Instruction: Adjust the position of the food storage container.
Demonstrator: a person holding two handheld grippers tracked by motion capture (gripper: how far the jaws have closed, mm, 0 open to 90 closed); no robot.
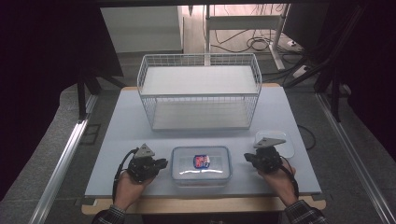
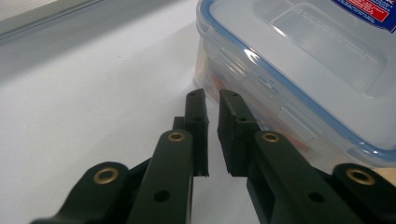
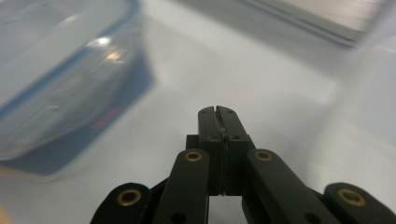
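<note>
Clear plastic with a blue seal, that's the lidded container sitting at the middle of the worktop's near edge, right between your two hands, lid on and a red and blue label on top. Your left gripper is just beside the container's left side, low over the worktop; in the left gripper view its jaws are a narrow slit apart with nothing between them, and the right-hand one sits right up against the container's side wall, though you can't really tell if it's touching. Your right gripper is near the container's right side, with a bit of bare worktop between them. In the right gripper view its jaws are pressed flat together, empty, pointing across the pale surface with the container blurry off to their left. Behind that gripper, toward the worktop's right edge, there's a second clear lid or shallow tray lying flat, partly hidden by the grey plate on the gripper. Further back, along the far edge and roughly centred, stands a white wire rack with an upper shelf and a lower one, both bare as far as you can see from the high view.
</note>
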